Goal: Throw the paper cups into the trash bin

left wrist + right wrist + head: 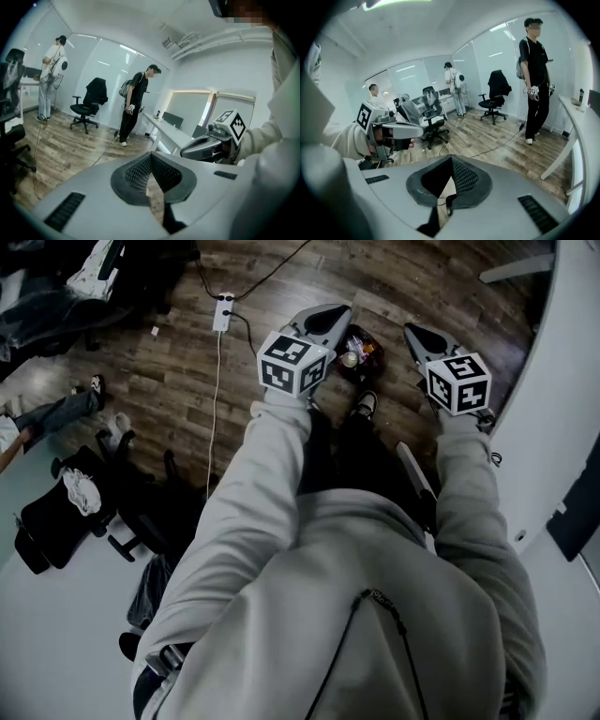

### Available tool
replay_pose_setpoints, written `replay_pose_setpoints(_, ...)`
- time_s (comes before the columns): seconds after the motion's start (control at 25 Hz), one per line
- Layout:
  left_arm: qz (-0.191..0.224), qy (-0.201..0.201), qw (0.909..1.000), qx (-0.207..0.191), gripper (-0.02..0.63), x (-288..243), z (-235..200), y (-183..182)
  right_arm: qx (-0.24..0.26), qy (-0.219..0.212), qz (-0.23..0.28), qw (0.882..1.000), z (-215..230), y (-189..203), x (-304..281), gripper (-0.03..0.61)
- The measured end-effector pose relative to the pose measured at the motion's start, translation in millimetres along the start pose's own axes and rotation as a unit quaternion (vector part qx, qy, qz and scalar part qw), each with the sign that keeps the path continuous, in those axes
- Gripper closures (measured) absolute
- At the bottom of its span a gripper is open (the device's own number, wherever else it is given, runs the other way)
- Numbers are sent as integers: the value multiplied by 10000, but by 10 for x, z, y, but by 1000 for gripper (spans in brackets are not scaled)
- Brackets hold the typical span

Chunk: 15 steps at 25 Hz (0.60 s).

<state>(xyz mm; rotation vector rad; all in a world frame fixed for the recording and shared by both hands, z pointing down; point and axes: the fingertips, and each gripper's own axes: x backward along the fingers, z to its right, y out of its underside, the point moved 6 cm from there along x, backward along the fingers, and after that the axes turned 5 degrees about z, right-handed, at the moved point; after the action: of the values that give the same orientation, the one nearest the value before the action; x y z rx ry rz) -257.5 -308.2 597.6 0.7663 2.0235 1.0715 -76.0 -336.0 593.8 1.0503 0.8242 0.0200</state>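
Note:
In the head view a small dark trash bin [364,352] stands on the wooden floor, holding colourful rubbish and a pale round cup-like thing [349,359]. My left gripper [330,319] hangs just left of the bin and above it. My right gripper [419,337] is held to the bin's right. Both are shut with nothing between their jaws. In the left gripper view the left gripper [151,158] points level across the room, with the right gripper [206,146] beside it. From the right gripper view, the right gripper [451,160] shows the same, with the left gripper [401,131] alongside. No cup shows in either gripper view.
A white power strip [223,312] and its cable lie on the floor at the left. A black office chair [117,512] stands at lower left. A white desk [562,427] curves along the right. A person [536,75] stands by that desk; others stand further off.

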Motion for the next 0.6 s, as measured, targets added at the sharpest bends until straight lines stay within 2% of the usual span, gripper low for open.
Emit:
replay_pose_setpoints(0.2, 602, -18, 9963, -612, 611, 220, 140, -1035, 656, 170, 813, 9944, -76, -1157, 345, 560)
replay_pose_setpoints(0.36, 1112, 8, 9863, -1220, 611, 379, 296, -1849, 1129, 319, 1577, 9805, -222, -1973, 720, 560)
replay_pose_setpoints(0.48, 1364, -18, 9768, -1651, 611, 523, 556, -2259, 1488, 448, 1826, 9708, -396, -2312, 1030, 560)
replay_pose_setpoints(0.6, 1620, 36, 9726, -1670, 611, 664, 750, -2539, 1528, 399, 2138, 9640, -513, -2594, 1296, 560)
